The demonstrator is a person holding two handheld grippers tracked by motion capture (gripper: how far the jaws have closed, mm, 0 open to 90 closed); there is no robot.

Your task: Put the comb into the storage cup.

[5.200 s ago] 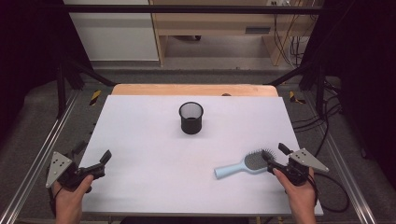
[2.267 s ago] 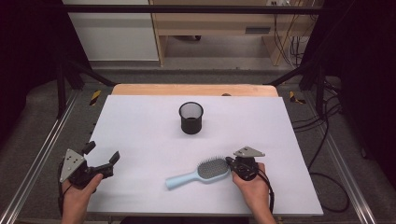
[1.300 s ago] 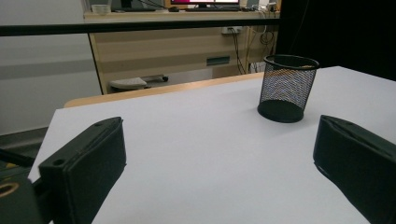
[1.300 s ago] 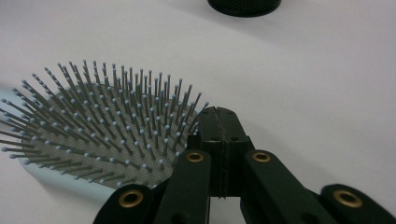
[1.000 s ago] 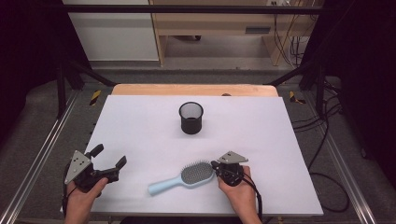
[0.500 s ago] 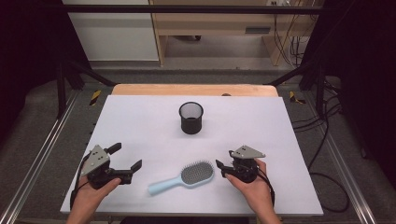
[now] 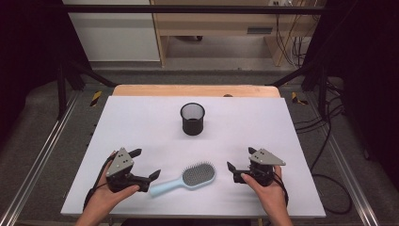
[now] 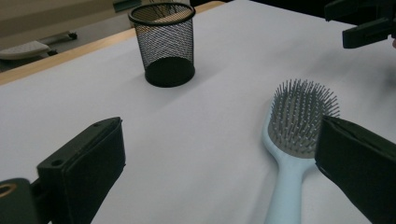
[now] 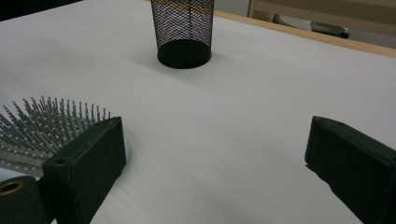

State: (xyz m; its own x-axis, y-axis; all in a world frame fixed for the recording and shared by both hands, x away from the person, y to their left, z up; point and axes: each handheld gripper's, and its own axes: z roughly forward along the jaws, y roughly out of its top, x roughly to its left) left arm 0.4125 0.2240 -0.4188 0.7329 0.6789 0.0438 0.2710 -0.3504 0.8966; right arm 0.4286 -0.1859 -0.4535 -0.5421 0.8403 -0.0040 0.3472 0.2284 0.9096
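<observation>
Between the two pairs of tongs, on the white table (image 7: 141,117), lies a pale blue hairbrush (image 7: 184,178), bristles up. Its long axis runs slantwise: the handle end points toward the left tongs (image 7: 146,165), and the round bristled head points toward the right tongs (image 7: 241,163).

The left tongs are spread wide and hold nothing. One jaw tip sits just beside the end of the handle, almost touching it in the high view. In the left gripper view, the brush (image 8: 292,140) lies just inside the right-hand jaw, with the handle running back under it.

The right tongs are also released and empty. They stand a little apart from the brush head, with bare table between. In the right gripper view, the bristles (image 9: 44,126) show just beyond the left-hand jaw, outside the gap.

So the left hand is nearer, and it faces the handle, which is the narrow part to grasp. I judge that a pick-up would fall to the left tongs, which would need to shift sideways so the handle sits squarely between the jaws.

A black mesh cup (image 7: 193,118) stands upright farther out, well apart from both tongs, roughly midway between them.
</observation>
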